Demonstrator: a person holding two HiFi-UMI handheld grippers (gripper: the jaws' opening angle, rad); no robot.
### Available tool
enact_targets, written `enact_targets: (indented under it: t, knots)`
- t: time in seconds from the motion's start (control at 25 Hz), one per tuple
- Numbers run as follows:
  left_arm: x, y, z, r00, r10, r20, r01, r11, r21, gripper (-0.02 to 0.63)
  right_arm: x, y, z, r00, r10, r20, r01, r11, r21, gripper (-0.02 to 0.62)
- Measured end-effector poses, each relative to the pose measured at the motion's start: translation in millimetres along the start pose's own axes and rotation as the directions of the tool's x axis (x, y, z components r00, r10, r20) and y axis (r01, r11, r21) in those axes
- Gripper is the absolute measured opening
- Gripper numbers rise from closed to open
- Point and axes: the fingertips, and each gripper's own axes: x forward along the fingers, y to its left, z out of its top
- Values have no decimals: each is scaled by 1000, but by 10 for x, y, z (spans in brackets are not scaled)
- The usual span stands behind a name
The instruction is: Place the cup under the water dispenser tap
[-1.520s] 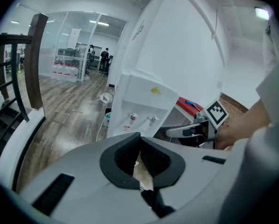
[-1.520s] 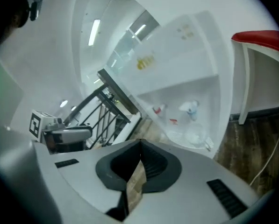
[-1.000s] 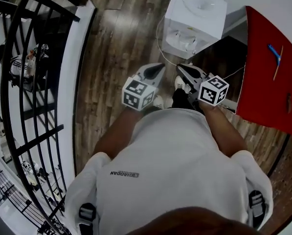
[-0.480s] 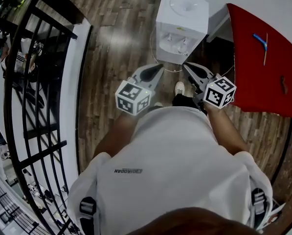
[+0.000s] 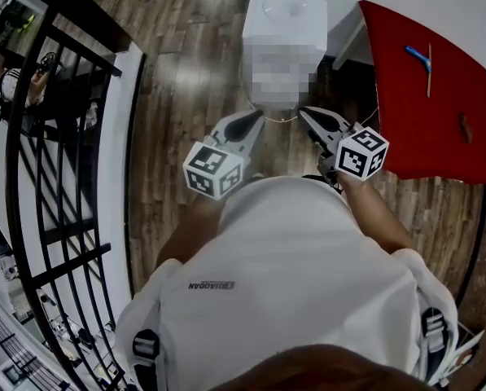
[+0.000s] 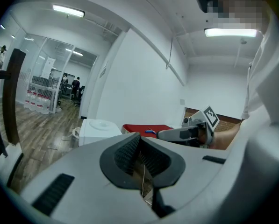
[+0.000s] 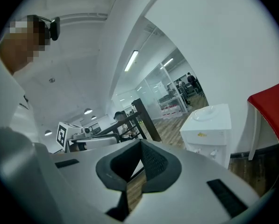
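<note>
Office premises. Glass partitions [image 6: 46, 64] and ceiling strip lights [image 6: 68, 10] show upper left of the left gripper view. A water dispenser [image 5: 283, 10] stands on wood-plank flooring [image 5: 186, 80], head view top.

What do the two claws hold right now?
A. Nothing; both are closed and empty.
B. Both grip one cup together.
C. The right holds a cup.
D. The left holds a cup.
A: in each gripper view the left claw and the right claw have their tips together with nothing between them.

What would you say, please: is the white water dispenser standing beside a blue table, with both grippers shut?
Not quite: the head view shows a red table, not blue. The water dispenser stands beside it, and left gripper and right gripper are shut.
</note>
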Motion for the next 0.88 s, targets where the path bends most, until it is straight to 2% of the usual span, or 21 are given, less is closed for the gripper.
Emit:
enact_targets:
  t: [0.2,0.48,0.88]
  knots:
    - [104,-244,97,1000,-10,27,11,999,-44,-3,-244,-37,108,1000,13,20,-13,1000,4,21]
    - [466,-825,99,999,-19,31,20,999,-27,-3,-943,-273,126,999,-11,43,10,1000,5,21]
    - [775,-1554,-198,1000,9,2,-9,996,-87,-3,-1766,-581,-147,999,-34,14,34,999,10,21]
